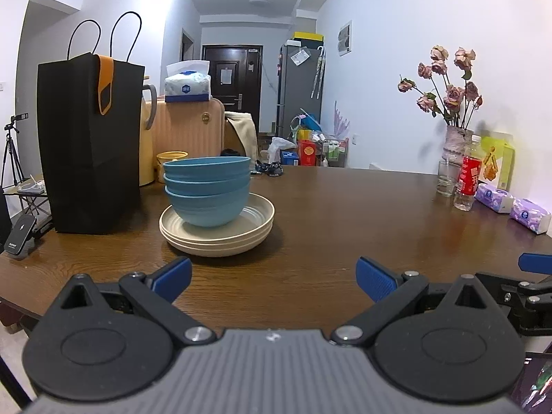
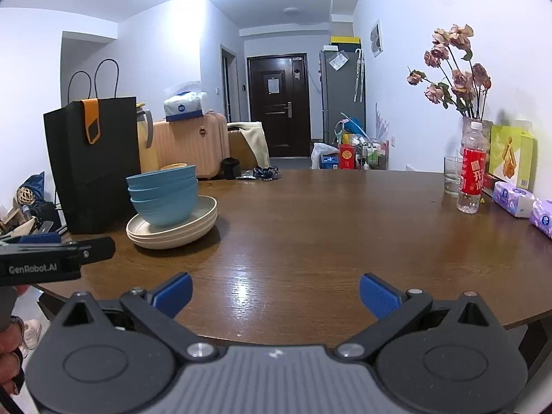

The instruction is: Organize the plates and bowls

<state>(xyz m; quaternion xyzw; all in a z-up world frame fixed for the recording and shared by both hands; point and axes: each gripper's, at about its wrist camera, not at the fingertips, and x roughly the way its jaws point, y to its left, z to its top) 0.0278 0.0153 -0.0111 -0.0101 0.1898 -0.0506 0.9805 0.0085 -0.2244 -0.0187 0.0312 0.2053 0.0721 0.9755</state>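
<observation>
Three blue bowls (image 1: 208,191) sit nested in one stack on top of a stack of cream plates (image 1: 217,238), on the left part of the brown wooden bench (image 1: 345,214). The plates lie flat on the bench, and the bowl stack stands toward their left side. Just left of the dishes stands a black paper bag (image 1: 91,145) with an orange flap, close to the plates but not touching them.

The left gripper (image 1: 274,279) hangs above the near edge of the bench, its blue-padded fingers (image 1: 174,277) spread wide with nothing between them; the dishes lie just beyond its left finger. The right gripper (image 2: 276,293) is beside it to the right, fingers (image 2: 377,293) likewise spread wide and empty, facing bare bench.

Along the far right edge stand a vase of dried roses (image 1: 448,103), a drinking glass (image 1: 446,177), a red-labelled water bottle (image 1: 467,176) and purple tissue packs (image 1: 514,207).
</observation>
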